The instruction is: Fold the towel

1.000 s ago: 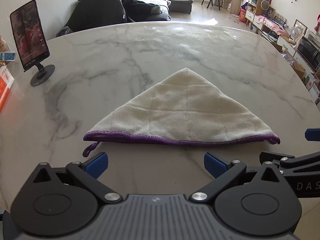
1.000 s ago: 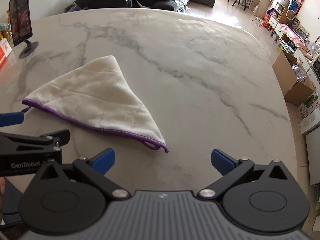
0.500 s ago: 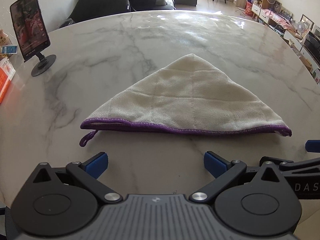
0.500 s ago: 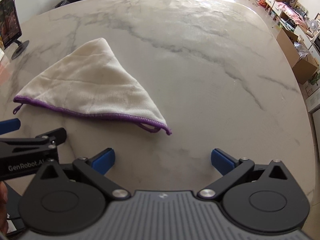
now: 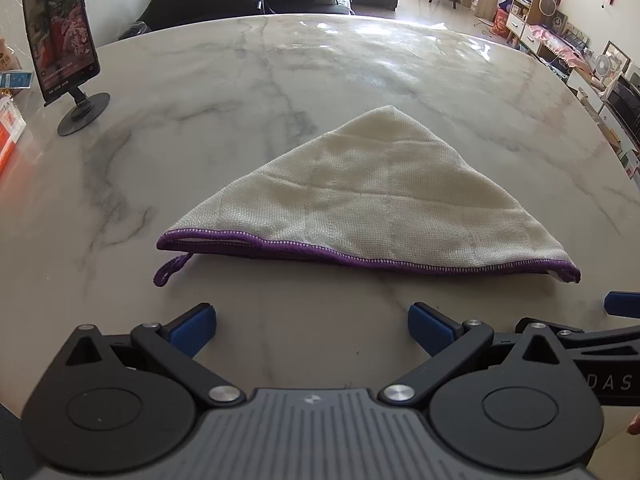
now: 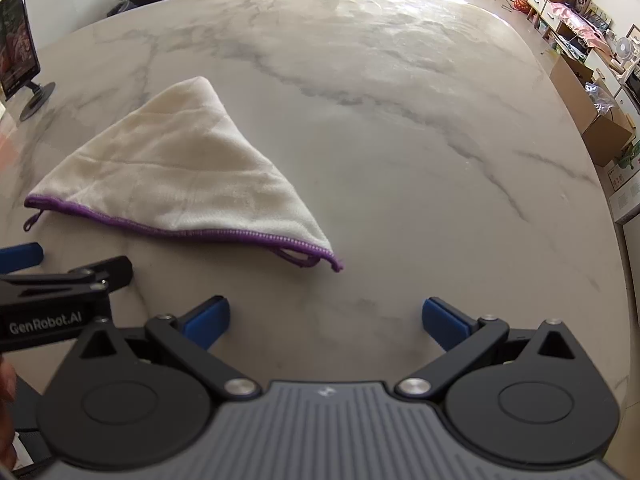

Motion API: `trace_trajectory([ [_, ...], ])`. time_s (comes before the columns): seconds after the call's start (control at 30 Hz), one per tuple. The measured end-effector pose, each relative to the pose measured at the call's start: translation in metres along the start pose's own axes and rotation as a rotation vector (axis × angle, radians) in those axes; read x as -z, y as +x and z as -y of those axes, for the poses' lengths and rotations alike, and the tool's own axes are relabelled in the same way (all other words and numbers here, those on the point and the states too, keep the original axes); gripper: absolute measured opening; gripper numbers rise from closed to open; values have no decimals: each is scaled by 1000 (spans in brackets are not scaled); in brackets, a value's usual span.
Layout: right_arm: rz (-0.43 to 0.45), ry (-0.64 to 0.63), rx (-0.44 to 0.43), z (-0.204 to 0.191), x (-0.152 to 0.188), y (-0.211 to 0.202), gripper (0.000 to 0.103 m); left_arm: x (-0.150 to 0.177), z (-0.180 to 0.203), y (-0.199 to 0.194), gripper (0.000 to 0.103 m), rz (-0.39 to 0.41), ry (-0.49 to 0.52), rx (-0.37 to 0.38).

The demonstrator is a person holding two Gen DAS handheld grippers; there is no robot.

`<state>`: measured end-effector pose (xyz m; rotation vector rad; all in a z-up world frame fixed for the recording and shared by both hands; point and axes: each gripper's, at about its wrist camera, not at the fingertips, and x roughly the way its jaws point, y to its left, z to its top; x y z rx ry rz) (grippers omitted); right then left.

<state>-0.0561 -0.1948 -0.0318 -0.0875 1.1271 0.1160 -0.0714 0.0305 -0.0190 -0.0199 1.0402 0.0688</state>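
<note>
A cream towel (image 5: 372,196) with a purple hem lies folded into a triangle on the marble table (image 5: 280,80), its hemmed edge toward me. It also shows in the right wrist view (image 6: 176,184), left of centre. My left gripper (image 5: 312,324) is open and empty, just short of the hem. My right gripper (image 6: 326,320) is open and empty, just short of the towel's right corner (image 6: 332,260). A small purple loop (image 5: 168,272) hangs off the left corner.
A phone on a round black stand (image 5: 68,52) stands at the table's far left. An orange box (image 5: 8,136) lies at the left edge. Sofas, shelves and cardboard boxes (image 6: 600,136) sit beyond the table.
Both grippers have moved forward and lower toward the towel's hemmed edge, so the towel looks larger and closer. The towel has not moved. Both grippers stay open.
</note>
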Motion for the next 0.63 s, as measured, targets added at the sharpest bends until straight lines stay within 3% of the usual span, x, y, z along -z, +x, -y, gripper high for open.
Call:
trace_trajectory([
  [0.63, 10, -5, -1, 1, -1, 9, 103, 7, 4, -3, 103, 43, 8, 0],
])
